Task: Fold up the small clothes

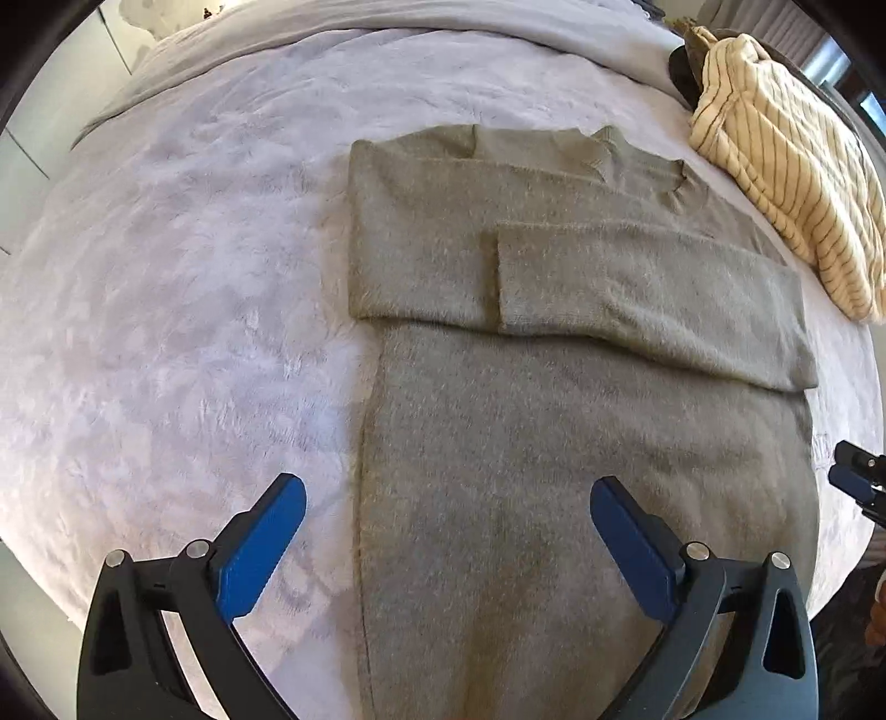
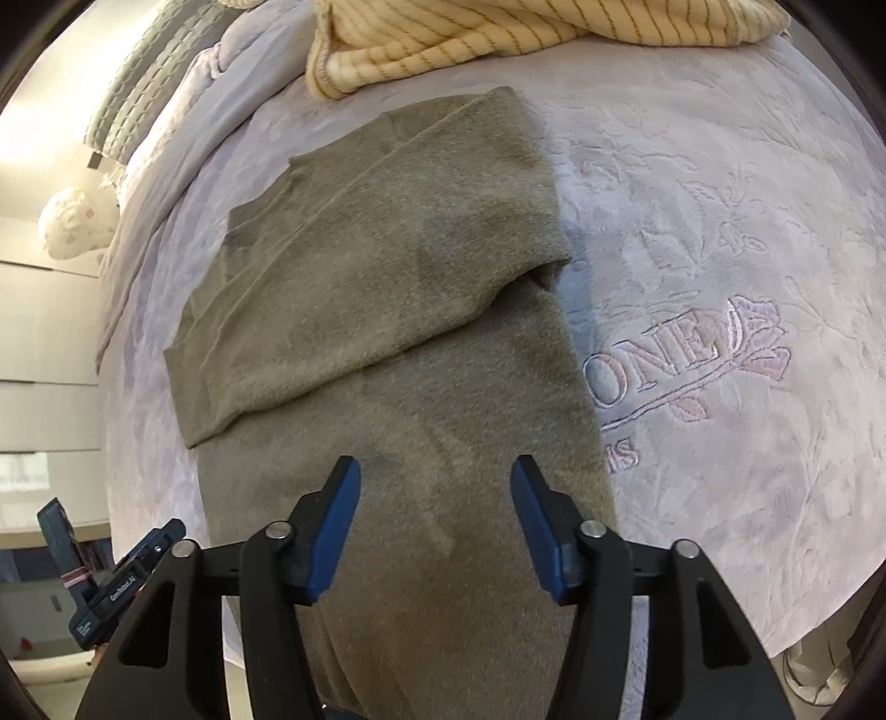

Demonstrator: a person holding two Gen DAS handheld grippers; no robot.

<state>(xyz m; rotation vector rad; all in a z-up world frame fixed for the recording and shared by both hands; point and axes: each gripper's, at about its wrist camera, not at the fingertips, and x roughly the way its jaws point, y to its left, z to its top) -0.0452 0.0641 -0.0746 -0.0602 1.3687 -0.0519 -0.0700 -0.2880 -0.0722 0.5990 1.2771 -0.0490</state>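
Observation:
An olive-grey fuzzy sweater point(image 1: 554, 443) lies flat on the bed, both sleeves folded across its chest, collar at the far end. It also shows in the right wrist view point(image 2: 398, 354). My left gripper point(image 1: 448, 504) is wide open and empty, hovering above the sweater's lower left part; its left finger is over the blanket, its right finger over the sweater. My right gripper point(image 2: 434, 487) is open and empty, above the sweater's lower right part. The right gripper also shows at the right edge of the left wrist view point(image 1: 858, 479).
A pale lilac plush blanket point(image 1: 166, 332) covers the bed, with embroidered lettering point(image 2: 681, 354) right of the sweater. A cream striped garment point(image 1: 786, 166) lies heaped at the far right, also in the right wrist view point(image 2: 498, 39). A grey quilted pillow point(image 2: 144, 83) sits far left.

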